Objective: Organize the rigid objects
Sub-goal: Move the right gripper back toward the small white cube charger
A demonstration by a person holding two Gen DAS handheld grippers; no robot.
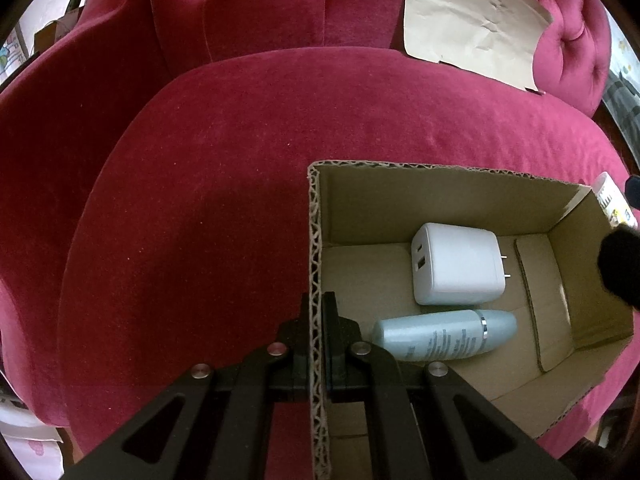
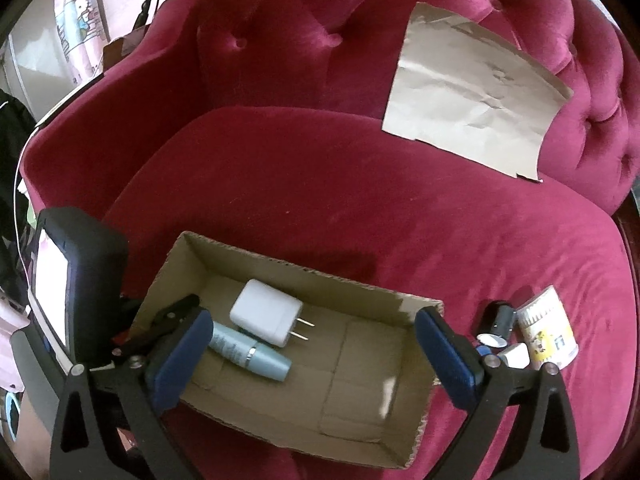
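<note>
An open cardboard box (image 1: 424, 200) sits on a red velvet sofa seat (image 1: 248, 152). Inside lie a white USB charger (image 1: 458, 266) and a pale blue bottle (image 1: 444, 336) on its side; both show in the right wrist view, charger (image 2: 266, 314) and bottle (image 2: 250, 352). My left gripper (image 1: 318, 320) is shut on the box's left wall. My right gripper (image 2: 316, 356) is open and empty above the box (image 2: 304, 276), its blue pads (image 2: 448, 356) wide apart. Right of the box lie a printed white cylinder (image 2: 546, 332), a dark small bottle (image 2: 498, 320) and a small white item (image 2: 516, 354).
A creased brown paper sheet (image 2: 472, 116) leans on the tufted sofa back (image 2: 320, 32). The left gripper's body with its screen (image 2: 72, 280) stands at the box's left end. Clutter and a cartoon-print cloth (image 2: 80, 8) lie beyond the sofa's left arm.
</note>
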